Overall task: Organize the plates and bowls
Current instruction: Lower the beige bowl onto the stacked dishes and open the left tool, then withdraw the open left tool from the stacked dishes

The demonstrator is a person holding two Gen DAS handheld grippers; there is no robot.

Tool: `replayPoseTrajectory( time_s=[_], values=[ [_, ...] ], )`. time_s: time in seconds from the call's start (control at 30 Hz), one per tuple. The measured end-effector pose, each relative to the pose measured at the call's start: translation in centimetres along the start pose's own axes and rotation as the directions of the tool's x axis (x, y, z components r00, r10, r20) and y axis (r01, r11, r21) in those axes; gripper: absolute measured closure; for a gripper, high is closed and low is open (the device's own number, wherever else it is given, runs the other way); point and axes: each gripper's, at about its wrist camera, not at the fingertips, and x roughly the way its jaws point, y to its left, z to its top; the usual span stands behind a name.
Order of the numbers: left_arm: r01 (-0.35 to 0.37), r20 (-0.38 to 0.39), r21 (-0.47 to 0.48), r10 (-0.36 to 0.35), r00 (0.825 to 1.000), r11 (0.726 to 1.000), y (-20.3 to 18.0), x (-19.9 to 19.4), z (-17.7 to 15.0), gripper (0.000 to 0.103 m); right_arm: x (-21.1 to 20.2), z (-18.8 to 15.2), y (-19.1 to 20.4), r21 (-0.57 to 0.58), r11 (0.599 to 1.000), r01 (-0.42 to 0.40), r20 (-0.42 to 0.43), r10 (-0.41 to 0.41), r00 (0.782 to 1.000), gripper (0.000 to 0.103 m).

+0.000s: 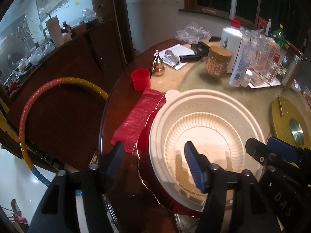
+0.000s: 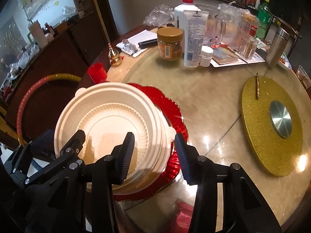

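The stack of white bowls (image 2: pixel 108 128) stands on the red plate (image 2: pixel 175 112), at the near edge of the round glass table (image 2: pixel 210 104). The left gripper (image 1: pixel 155 161) is open, one finger inside the top bowl and one outside its rim, not pressing. The right gripper (image 2: pixel 155 153) is also open, its fingers astride the opposite rim, and holds nothing.
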Motion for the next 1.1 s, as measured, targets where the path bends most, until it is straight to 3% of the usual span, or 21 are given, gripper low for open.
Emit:
replayPoseTrajectory(
  time_s=[0.2,0.3,0.4,0.5,0.6,1.03,1.1],
  values=[
    [0.012,0.056,0.020,-0.013,0.998,1.000,0.2,-1.9,-0.4,0.036,-2.9,-0.4,-0.7,0.007,0.999,-0.034,0.093,0.033,0.995,0.060],
    [0.046,0.069,0.050,-0.049,0.996,0.998,-0.1,-2.8,-1.0,0.036,-4.3,-1.3,-0.9,-0.020,0.998,-0.062,0.131,0.064,0.989,0.048],
    [0.083,0.077,0.072,-0.088,0.993,0.994,-0.4,-3.7,-1.7,0.036,-5.4,-2.5,-1.1,-0.045,0.997,-0.055,0.155,0.062,0.986,0.046],
    [0.114,0.098,0.078,-0.121,0.988,0.990,-0.2,-4.7,-2.4,0.035,-6.4,-3.8,-1.8,-0.062,0.997,-0.054,0.168,0.064,0.984,0.046],
    [0.127,0.111,0.073,-0.135,0.985,0.989,-0.1,-5.4,-3.1,0.025,-7.1,-5.1,-2.6,-0.078,0.995,-0.059,0.168,0.071,0.983,0.046],
    [0.147,0.140,0.109,-0.161,0.977,0.983,-1.0,-7.2,-5.0,0.025,-7.7,-8.9,-2.3,-0.205,0.979,-0.003,0.170,0.038,0.985,0.046],
    [0.151,0.129,0.102,-0.163,0.978,0.983,-0.9,-7.1,-5.0,0.021,-7.6,-9.0,-2.1,-0.215,0.977,0.005,0.168,0.032,0.985,0.046]
  ],
)
